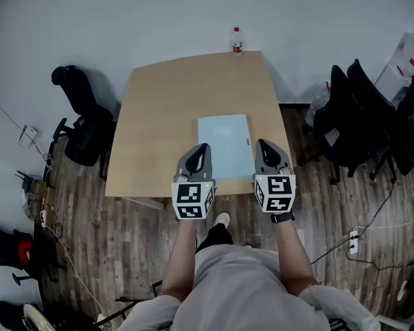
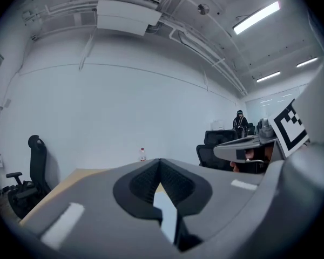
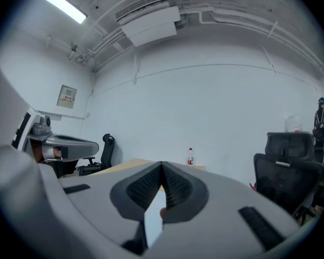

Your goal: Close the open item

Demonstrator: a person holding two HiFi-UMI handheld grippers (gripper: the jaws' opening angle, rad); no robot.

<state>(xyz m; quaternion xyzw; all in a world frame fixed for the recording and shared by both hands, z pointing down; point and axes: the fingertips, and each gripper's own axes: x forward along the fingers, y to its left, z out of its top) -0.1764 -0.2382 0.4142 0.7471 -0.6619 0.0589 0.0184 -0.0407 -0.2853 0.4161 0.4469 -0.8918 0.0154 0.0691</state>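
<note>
A flat pale-blue rectangular item lies on the wooden table near its front edge; it looks flat and closed. My left gripper hovers at its left edge, my right gripper at its right edge. In the left gripper view the left gripper has its jaws meeting at the tips with nothing between them, and a strip of the pale-blue item shows below them. The right gripper is likewise shut and empty above the pale-blue item.
A small bottle with a red label stands at the table's far edge. A black office chair stands to the left, and several more chairs to the right. Cables and a power strip lie on the wood floor.
</note>
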